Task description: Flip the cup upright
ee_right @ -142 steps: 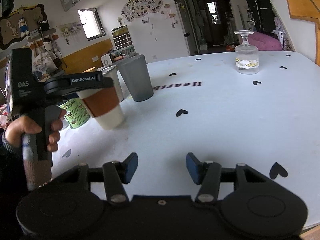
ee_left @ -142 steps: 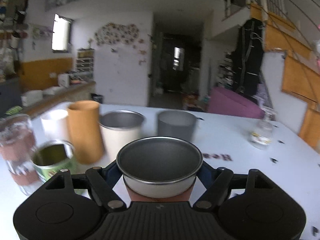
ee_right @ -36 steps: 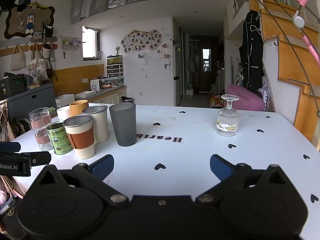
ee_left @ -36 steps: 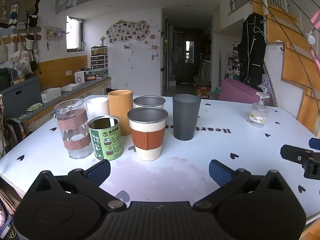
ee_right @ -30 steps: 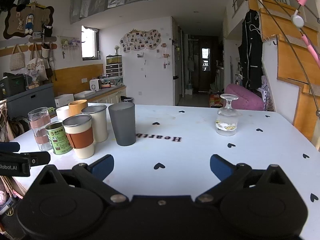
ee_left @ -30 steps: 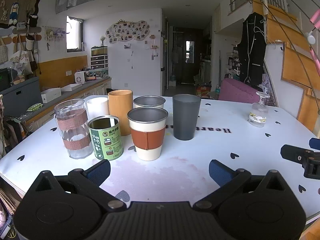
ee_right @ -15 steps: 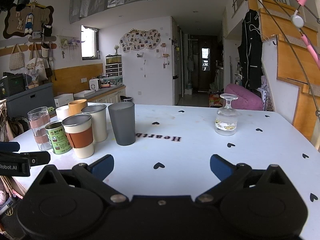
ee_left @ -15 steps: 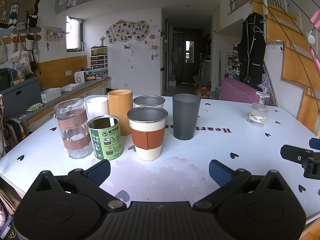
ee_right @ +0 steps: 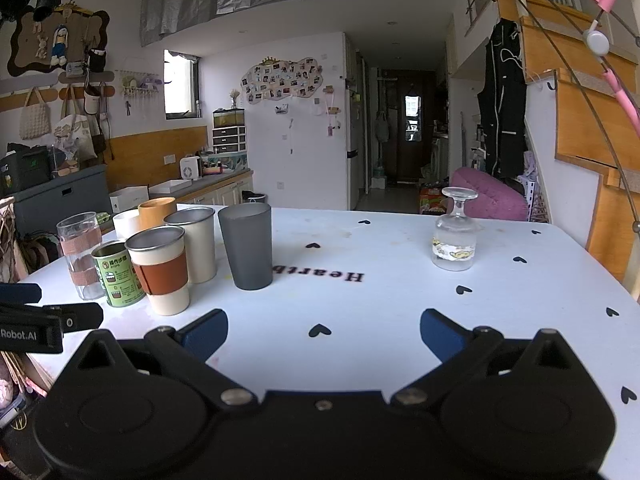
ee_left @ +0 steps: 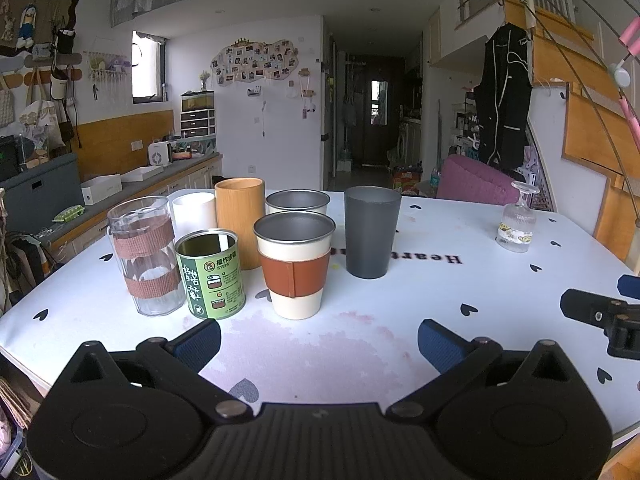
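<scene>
The cream cup with the brown sleeve (ee_left: 295,266) stands upright on the white table (ee_left: 400,312), mouth up, in front of the other cups; it also shows in the right wrist view (ee_right: 159,275). A small stemmed glass (ee_right: 454,235) stands upside down at the table's far right, also seen in the left wrist view (ee_left: 516,222). My left gripper (ee_left: 319,342) is open and empty, held back near the table's front edge. My right gripper (ee_right: 323,330) is open and empty, to the right of the left one.
Upright beside the sleeved cup: a dark grey tumbler (ee_left: 371,232), a steel-rimmed cream cup (ee_left: 297,204), an orange cup (ee_left: 239,220), a white cup (ee_left: 195,212), a green tin (ee_left: 212,274) and a clear glass with bands (ee_left: 145,254). A counter lies beyond the table's left side.
Long before, my left gripper held the sleeved cup; it now stands upright, released. Over the last second nothing has visibly moved.
</scene>
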{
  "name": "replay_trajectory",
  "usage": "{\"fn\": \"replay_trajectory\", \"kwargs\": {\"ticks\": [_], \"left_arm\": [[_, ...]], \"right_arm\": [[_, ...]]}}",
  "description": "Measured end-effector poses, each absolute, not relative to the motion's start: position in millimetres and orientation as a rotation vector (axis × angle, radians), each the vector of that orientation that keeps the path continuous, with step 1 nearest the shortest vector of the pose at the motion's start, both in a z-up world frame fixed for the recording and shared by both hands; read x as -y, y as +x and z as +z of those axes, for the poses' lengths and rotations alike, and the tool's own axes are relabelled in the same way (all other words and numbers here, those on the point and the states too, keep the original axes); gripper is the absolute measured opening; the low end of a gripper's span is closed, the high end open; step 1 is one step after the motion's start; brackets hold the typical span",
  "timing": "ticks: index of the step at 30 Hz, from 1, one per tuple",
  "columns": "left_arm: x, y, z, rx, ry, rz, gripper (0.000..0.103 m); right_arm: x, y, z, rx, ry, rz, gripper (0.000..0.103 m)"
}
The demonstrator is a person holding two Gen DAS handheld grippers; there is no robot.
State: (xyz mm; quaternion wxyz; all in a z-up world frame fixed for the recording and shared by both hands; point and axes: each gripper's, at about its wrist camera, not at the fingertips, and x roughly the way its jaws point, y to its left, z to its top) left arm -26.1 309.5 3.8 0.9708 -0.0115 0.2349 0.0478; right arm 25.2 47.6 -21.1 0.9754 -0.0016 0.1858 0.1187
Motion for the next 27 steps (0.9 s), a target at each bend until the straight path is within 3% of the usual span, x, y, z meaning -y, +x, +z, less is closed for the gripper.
{"fn": "replay_trajectory", "kwargs": {"ticks": [27], "left_arm": [[-308.7, -26.3, 3.7, -0.473, -0.022, 0.096, 0.103]], "right_arm": [[-49.3, 24.7, -22.5, -0.377, -0.007, 0.243, 0.103]]}}
